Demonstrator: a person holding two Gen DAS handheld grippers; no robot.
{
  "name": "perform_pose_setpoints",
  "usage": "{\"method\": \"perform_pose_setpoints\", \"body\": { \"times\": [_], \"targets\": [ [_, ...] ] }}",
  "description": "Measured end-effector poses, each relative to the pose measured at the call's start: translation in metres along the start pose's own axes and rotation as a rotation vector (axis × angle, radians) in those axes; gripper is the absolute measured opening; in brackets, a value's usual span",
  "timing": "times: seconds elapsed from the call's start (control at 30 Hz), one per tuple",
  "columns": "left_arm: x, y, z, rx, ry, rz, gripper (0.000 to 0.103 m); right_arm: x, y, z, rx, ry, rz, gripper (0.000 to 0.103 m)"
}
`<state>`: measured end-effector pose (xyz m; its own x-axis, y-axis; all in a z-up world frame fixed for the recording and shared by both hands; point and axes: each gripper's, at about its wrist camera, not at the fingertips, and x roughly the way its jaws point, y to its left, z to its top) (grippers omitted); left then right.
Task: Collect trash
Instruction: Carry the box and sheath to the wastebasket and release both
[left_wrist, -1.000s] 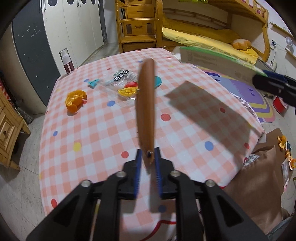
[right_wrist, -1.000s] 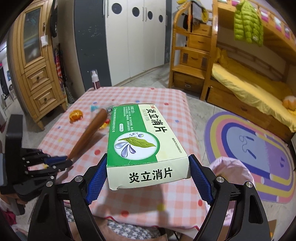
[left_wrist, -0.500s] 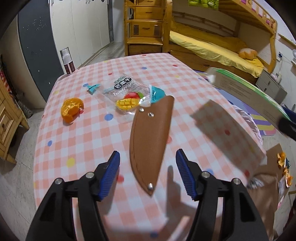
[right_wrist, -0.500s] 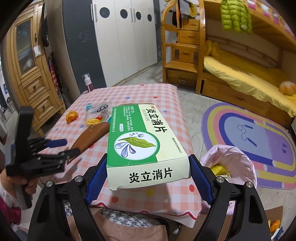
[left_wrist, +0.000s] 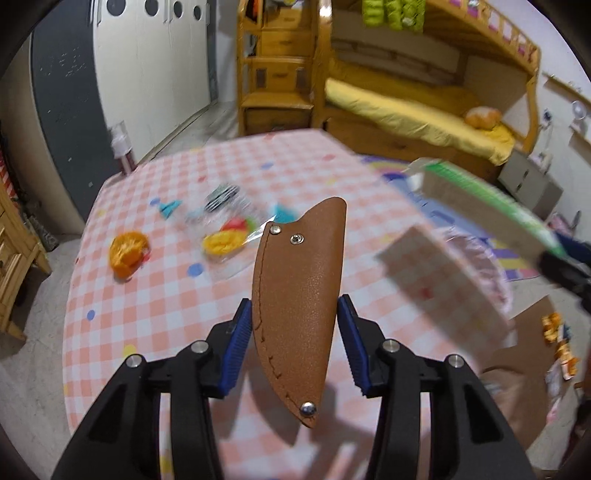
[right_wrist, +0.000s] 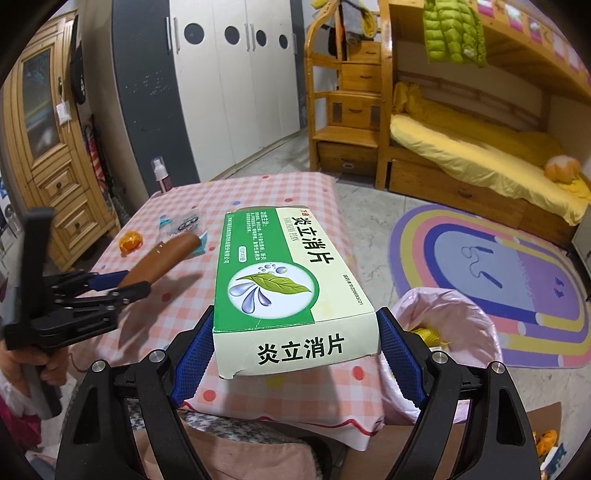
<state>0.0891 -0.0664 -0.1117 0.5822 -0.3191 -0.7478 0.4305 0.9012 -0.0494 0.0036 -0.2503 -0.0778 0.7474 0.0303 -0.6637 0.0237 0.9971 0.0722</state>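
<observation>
- Right wrist view: right gripper (right_wrist: 295, 347) clamped wide on green medicine box (right_wrist: 284, 273), just left of pink-lined bin (right_wrist: 461, 325); swing right, release over opening.
- Left gripper (left_wrist: 295, 343), just closing, pinching brown sheath (left_wrist: 299, 295) above worktop (left_wrist: 155, 295); keep hold firm.

L gripper (left_wrist: 295, 339) just closing, pads clamped; R gripper (right_wrist: 295, 347) wide, clamped.
</observation>
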Motion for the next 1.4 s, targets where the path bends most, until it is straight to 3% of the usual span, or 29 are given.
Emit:
{"method": "perform_pose_setpoints", "body": {
  "times": [0.23,0.47,0.73,1.0,1.17,1.2,1.23,1.4],
  "targets": [
    [-0.01,-0.07,0.018,0.105,-0.072,-0.076,0.045,-0.013,-0.036,-0.009,0.054,-0.006,-0.073,0.083],
    [0.016,-0.135,0.027,0.2,-0.038,-0.164,0.045,-0.018,-0.093,-0.034,0.143,0.035,-0.191,0.083],
    [0.047,-0.18,0.039,0.256,0.004,-0.219,0.045,0.016,-0.147,-0.046,0.194,0.095,-0.341,0.087],
    [0.079,-0.228,0.044,0.317,0.063,-0.283,0.046,0.003,-0.183,-0.061,0.322,0.065,-0.338,0.087],
    [0.094,-0.266,0.057,0.37,0.052,-0.323,0.046,-0.013,-0.209,-0.067,0.409,0.032,-0.351,0.088],
    [0.095,-0.27,0.059,0.374,0.052,-0.326,0.053,-0.015,-0.212,-0.067,0.417,0.028,-0.353,0.088],
    [0.096,-0.273,0.061,0.375,0.05,-0.32,0.069,-0.017,-0.214,-0.068,0.423,0.024,-0.356,0.088],
    [0.087,-0.26,0.066,0.327,0.017,-0.324,0.074,-0.022,-0.218,-0.07,0.427,0.018,-0.361,0.088]
  ]
}}
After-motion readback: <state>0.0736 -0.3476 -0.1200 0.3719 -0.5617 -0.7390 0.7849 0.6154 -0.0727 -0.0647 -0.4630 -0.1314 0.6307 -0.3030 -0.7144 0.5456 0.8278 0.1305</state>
